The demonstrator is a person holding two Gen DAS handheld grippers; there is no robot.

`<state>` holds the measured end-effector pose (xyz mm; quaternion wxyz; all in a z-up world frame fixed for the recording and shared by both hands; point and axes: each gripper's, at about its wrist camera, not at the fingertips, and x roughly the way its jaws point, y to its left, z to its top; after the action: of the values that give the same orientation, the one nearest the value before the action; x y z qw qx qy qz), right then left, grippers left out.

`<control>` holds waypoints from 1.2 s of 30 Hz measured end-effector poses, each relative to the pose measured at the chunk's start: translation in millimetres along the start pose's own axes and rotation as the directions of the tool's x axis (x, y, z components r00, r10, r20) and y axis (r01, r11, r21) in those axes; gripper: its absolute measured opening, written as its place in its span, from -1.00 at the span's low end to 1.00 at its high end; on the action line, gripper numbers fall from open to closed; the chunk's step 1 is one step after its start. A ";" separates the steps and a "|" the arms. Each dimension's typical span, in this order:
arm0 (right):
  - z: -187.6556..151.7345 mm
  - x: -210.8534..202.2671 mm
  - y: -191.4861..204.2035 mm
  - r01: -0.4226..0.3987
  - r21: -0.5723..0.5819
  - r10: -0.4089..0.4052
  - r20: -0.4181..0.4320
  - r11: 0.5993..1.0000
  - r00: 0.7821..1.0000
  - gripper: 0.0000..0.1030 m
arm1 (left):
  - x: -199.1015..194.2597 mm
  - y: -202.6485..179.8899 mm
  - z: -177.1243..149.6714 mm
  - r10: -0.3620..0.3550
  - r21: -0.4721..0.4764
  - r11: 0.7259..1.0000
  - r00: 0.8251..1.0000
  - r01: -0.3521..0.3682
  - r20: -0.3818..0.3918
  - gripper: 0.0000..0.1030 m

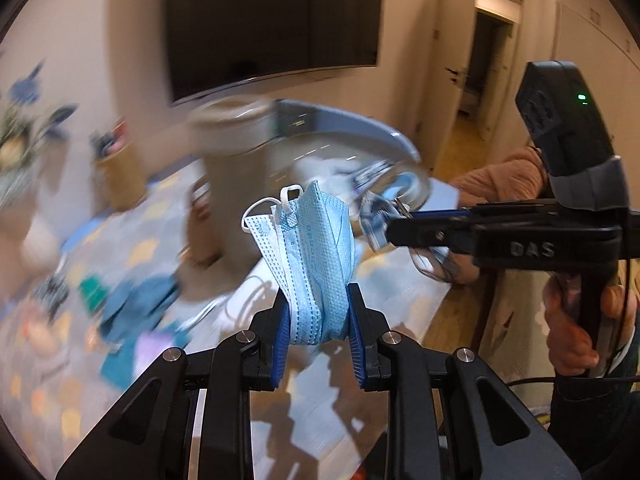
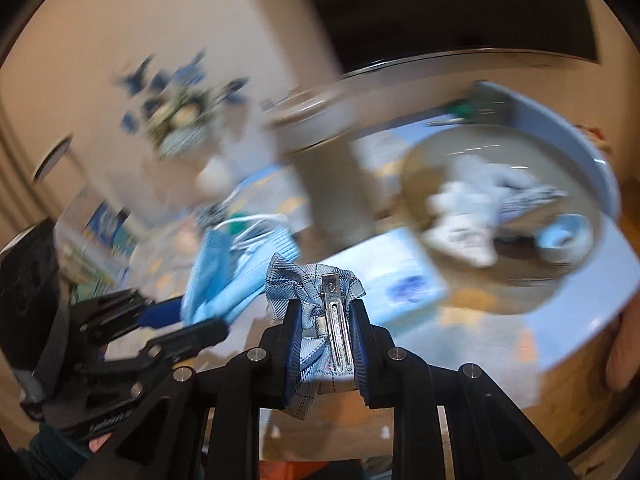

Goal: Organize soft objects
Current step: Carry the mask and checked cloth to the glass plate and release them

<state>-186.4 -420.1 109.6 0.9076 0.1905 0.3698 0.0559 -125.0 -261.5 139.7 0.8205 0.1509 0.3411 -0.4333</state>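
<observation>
My left gripper (image 1: 318, 312) is shut on a folded light-blue face mask (image 1: 312, 248), held up above the table. My right gripper (image 2: 326, 332) is shut on a blue plaid fabric hair bow with a metal clip (image 2: 320, 292). In the left wrist view the right gripper (image 1: 394, 232) reaches in from the right with the plaid bow (image 1: 374, 224). In the right wrist view the left gripper (image 2: 192, 320) and its mask (image 2: 224, 280) are at the left. A round blue-rimmed basin (image 2: 576, 148) holds several soft white and blue items (image 2: 472, 208).
A tall beige cylinder (image 1: 232, 168) stands mid-table. More masks and small cloth items (image 1: 136, 312) lie on the patterned tablecloth at left. A light-blue box (image 2: 404, 280) lies before the basin. A TV (image 1: 272, 20) hangs on the wall. Both views are motion-blurred.
</observation>
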 end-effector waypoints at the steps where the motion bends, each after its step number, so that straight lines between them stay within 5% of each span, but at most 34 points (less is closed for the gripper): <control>1: 3.8 -7.3 -15.9 0.020 0.022 -0.021 0.018 1.000 1.000 -0.56 | 6.5 -9.3 10.0 -0.009 0.016 1.000 1.000 0.009 0.001 -0.56; 5: 20.9 -25.8 -60.1 0.111 0.103 -0.118 0.068 0.988 0.991 -0.56 | 34.2 -40.6 44.4 -0.005 0.057 0.998 1.000 0.006 -0.008 -0.56; 14: 87.6 -15.0 -115.1 0.353 0.169 -0.375 0.120 0.920 0.919 -0.56 | 98.4 -48.6 87.1 0.043 0.021 0.999 0.999 -0.043 0.013 -0.56; 19: 114.2 13.5 -140.7 0.348 0.203 -0.370 0.085 0.915 0.925 -0.56 | 126.9 -46.1 100.3 0.082 0.022 0.996 0.996 -0.083 0.026 -0.48; 21: 122.1 22.6 -147.4 0.339 0.211 -0.360 0.066 0.917 0.931 -0.51 | 129.9 -45.5 101.0 0.074 0.019 0.997 0.996 -0.075 0.044 -0.23; 23: 127.0 29.9 -154.7 0.331 0.225 -0.347 0.037 0.916 0.937 -0.38 | 131.5 -44.3 99.8 0.050 0.006 0.999 0.997 -0.051 0.053 0.37; 24: 128.6 33.9 -157.8 0.320 0.223 -0.332 0.019 0.921 0.943 -0.11 | 131.6 -44.0 98.6 0.054 0.002 0.999 0.997 -0.054 0.062 0.47; 25: 129.3 35.6 -159.5 0.313 0.221 -0.323 0.012 0.924 0.946 0.12 | 131.6 -44.0 98.2 0.058 0.000 0.998 0.996 -0.058 0.067 0.48; 31: 118.0 15.8 -157.8 0.302 0.232 -0.326 0.072 0.925 0.943 0.13 | 110.1 -49.0 87.1 -0.043 -0.002 0.999 0.997 0.043 0.066 0.48; 36: 104.5 -2.4 -139.8 0.307 0.216 -0.331 0.087 0.927 0.939 0.13 | 71.9 -52.0 76.1 -0.044 -0.023 0.999 0.995 0.046 0.086 0.48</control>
<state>-121.1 -581.2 125.4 0.9018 0.2204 0.3438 -0.1416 -106.5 -376.6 147.4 0.8263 0.1141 0.3142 -0.4532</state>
